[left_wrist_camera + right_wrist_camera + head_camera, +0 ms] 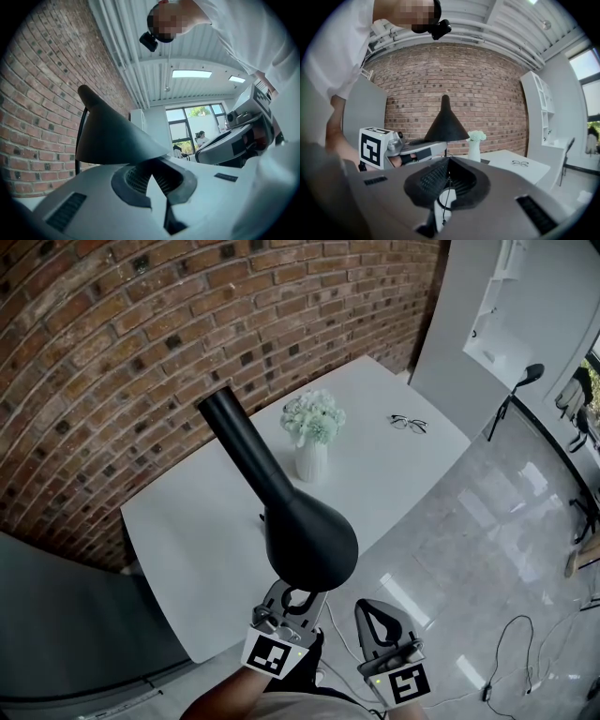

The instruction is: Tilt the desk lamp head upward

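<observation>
— How far along?

— Hardly begun, by the look of it. Over in the right gripper view, shows the lamp head [281, 502] with its rim level and its cone pointing straight up. Leaves the whole upward tilt to do.

— Nearest things first, then?

— Down at the near edge, finds the right tool [370, 607] pressed shut on nothing, just beside the wide end of the lamp head but apart from it. Next to that, finds the left tool [298, 594] with jaws together, tips tucked under the near rim and seemingly touching it from below. Cannot tell whether pinching that edge or merely propping it.

— And the lamp itself?

— Stands over the white counter [187, 531], wide mouth toward the tools, narrow neck away from them. Beyond, passes a vase of flowers [312, 442], then glasses [409, 424] toward the far corner, then the brick wall [141, 334].

— Next move?

— Probably calls for raising that near rim from underneath.
</observation>
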`<act>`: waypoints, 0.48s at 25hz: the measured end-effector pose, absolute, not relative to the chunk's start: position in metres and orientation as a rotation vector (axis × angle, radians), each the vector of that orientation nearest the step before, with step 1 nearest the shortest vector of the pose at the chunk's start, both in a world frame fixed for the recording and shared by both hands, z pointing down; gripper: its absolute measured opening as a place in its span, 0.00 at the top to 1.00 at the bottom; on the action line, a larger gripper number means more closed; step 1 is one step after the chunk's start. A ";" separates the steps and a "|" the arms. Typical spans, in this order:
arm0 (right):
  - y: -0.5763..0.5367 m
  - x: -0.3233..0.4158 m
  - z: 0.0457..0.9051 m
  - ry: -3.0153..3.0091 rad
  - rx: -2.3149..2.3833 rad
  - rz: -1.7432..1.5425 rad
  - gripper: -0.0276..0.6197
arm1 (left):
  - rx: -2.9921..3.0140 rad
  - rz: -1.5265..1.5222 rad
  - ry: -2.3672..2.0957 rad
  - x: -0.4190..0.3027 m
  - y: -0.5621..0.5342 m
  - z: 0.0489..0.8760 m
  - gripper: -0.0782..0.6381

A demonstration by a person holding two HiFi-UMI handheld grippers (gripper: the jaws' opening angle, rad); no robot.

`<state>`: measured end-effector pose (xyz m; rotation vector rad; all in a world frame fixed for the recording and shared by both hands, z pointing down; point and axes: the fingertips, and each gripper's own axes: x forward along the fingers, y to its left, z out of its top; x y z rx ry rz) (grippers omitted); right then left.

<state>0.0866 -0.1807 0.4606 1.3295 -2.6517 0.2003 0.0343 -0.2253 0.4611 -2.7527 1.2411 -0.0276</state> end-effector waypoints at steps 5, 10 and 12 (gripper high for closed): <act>-0.177 0.090 0.459 -2.646 1.345 0.200 0.93 | -2.697 -0.020 1.188 0.041 -0.219 0.448 0.88; -0.174 0.093 0.454 -2.651 1.351 0.181 0.93 | -2.666 0.033 1.175 0.046 -0.214 0.430 0.88; -0.173 0.093 0.452 -2.654 1.347 0.170 0.93 | -2.644 0.049 1.165 0.047 -0.212 0.424 0.88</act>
